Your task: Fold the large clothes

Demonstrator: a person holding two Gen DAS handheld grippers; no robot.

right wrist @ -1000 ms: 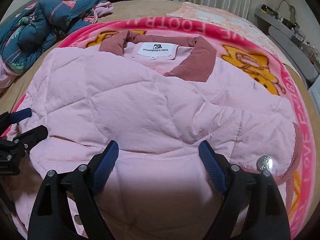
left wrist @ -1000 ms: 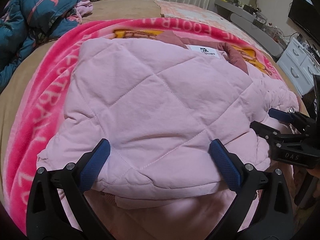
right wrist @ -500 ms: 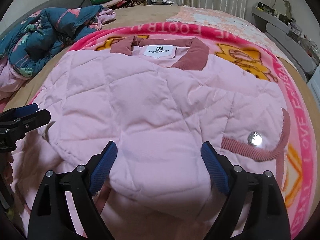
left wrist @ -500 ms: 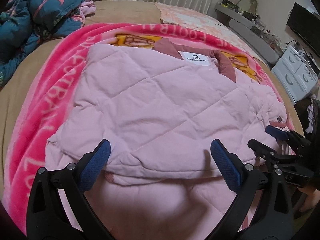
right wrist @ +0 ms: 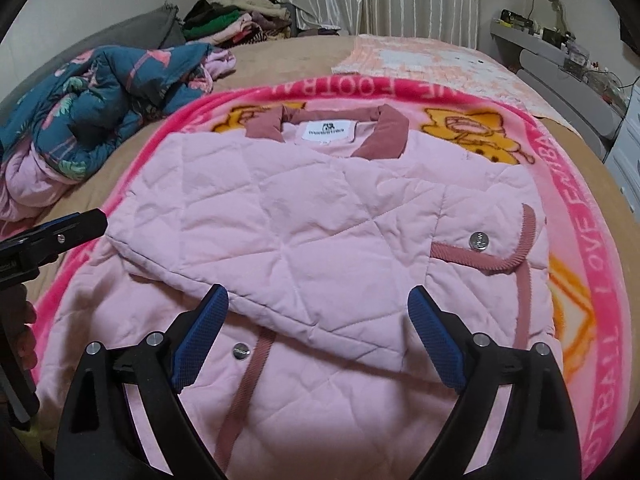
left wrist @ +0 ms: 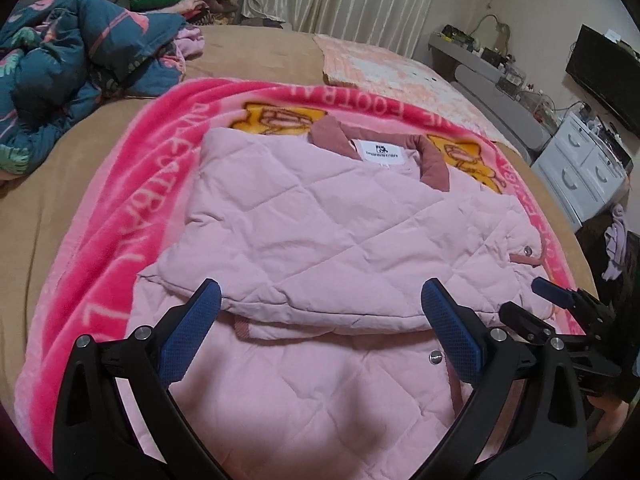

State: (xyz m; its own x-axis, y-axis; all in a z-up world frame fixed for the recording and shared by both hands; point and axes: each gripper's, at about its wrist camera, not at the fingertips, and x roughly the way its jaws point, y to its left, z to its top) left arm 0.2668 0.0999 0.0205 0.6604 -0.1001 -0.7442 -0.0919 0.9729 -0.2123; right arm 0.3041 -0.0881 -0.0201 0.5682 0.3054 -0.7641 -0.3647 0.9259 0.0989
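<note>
A pale pink quilted jacket (left wrist: pixel 320 232) with a dusty-rose collar and white label lies on a pink blanket, its sides folded over the middle; it also shows in the right wrist view (right wrist: pixel 320 240). My left gripper (left wrist: pixel 320 336) is open and empty, above the jacket's near part. My right gripper (right wrist: pixel 320 336) is open and empty too, above the near fold edge. Each gripper shows at the edge of the other's view: the right one (left wrist: pixel 560 312) and the left one (right wrist: pixel 52 240).
The pink football blanket (left wrist: pixel 104 248) covers a tan bed (left wrist: pixel 256 52). A blue patterned quilt (left wrist: pixel 72 60) lies far left, a clothes pile (right wrist: pixel 240 20) at the back. White drawers (left wrist: pixel 584 168) and a grey shelf stand right of the bed.
Both grippers have pulled back and up from the jacket. The folded jacket lies flat, and more of its lower part and the blanket show.
</note>
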